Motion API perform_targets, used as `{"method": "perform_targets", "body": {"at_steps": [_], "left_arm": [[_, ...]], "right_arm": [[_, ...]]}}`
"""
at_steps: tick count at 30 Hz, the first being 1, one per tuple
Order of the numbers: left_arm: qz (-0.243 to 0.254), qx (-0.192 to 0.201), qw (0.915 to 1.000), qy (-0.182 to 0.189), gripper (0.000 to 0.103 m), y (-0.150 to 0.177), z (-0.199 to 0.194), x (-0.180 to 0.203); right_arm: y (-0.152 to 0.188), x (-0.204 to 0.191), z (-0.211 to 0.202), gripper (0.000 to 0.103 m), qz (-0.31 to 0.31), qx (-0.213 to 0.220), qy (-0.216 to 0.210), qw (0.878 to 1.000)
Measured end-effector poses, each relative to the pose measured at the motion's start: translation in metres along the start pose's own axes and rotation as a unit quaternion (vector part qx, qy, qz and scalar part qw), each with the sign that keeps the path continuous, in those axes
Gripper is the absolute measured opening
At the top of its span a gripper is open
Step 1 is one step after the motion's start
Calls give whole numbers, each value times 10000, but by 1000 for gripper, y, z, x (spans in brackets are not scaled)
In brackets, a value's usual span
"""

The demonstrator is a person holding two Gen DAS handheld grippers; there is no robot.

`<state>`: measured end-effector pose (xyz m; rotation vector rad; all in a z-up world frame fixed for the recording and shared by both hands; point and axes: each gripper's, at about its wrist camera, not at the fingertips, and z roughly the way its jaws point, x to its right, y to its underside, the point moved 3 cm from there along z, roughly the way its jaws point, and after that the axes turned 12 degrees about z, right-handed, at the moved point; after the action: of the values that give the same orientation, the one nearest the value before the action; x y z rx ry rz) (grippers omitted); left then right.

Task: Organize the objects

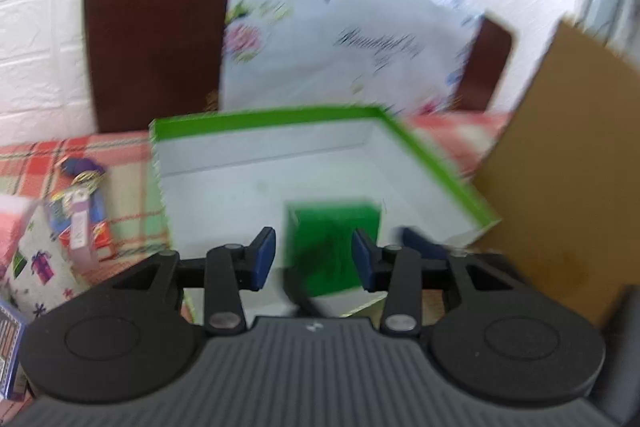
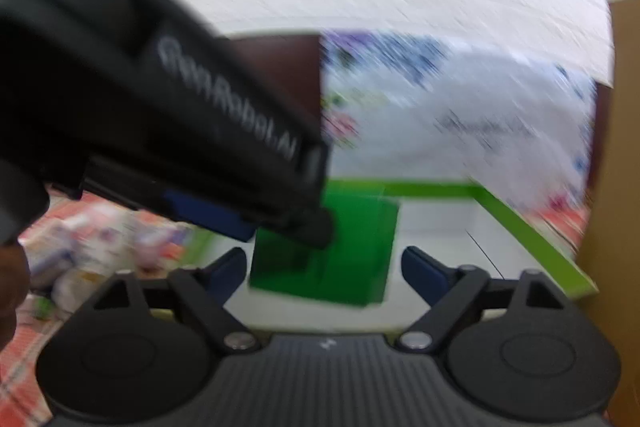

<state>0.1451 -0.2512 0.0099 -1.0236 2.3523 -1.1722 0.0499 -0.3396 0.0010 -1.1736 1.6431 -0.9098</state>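
the left gripper [image 1: 314, 255] hangs over the near edge of the tray [image 1: 276, 117], its blue pads parted with a gap on each side of the green box [image 1: 334, 247]. the box looks just beyond and between the pads, not pinched, though blur makes contact hard to rule out. the right gripper [image 2: 324, 271] is spread wider, its fingers well clear on either side of the same box, holding nothing. in the right wrist view the left gripper crosses from the upper left, its tip over the box's left top corner.

the box sits on the tray's white floor, toward the near middle; the rest of the floor that shows is bare. so, as a judgement, one item looks placed and the job is early. left of the tray, on the plaid cloth [image 1: 36, 163], several small things still lie loose: a pink bottle [image 1: 80, 227], a small red carton [image 1: 106, 237], a patterned pouch [image 1: 38, 263], and a blue pack [image 1: 10, 351] at the near left edge. a floral bag [image 1: 328, 39] stands beyond the tray against a brown chair [image 1: 156, 27], and a cardboard sheet [image 1: 560, 155] leans at the right.
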Motion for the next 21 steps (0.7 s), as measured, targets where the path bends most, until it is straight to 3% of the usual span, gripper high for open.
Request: {"method": "perform_targets", "body": {"at_steps": [2, 4, 7, 11, 15, 18, 21], "left_arm": [[-96, 45, 9999, 4, 44, 9, -6, -3], [-81, 154, 9998, -6, 55, 19, -20, -4], [60, 328, 9993, -186, 54, 37, -48, -5], [341, 507, 9963, -599, 54, 58, -85, -18], [-102, 345, 9935, -1084, 56, 92, -115, -64], [-406, -45, 9821, -1838, 56, 125, -127, -109], [-988, -339, 9698, -2204, 56, 162, -140, -155]], "right_arm": [[6, 11, -22, 93, 192, 286, 2, 9994], [17, 9, -40, 96, 223, 459, 3, 9987], [33, 5, -70, 97, 343, 546, -179, 9978], [46, -18, -79, 97, 481, 170, -523, 9973], [58, -49, -75, 97, 279, -252, -866, 9955], [64, -86, -70, 97, -177, -469, -1136, 9923], [69, -117, -58, 92, -490, -784, -1382, 9861]]}}
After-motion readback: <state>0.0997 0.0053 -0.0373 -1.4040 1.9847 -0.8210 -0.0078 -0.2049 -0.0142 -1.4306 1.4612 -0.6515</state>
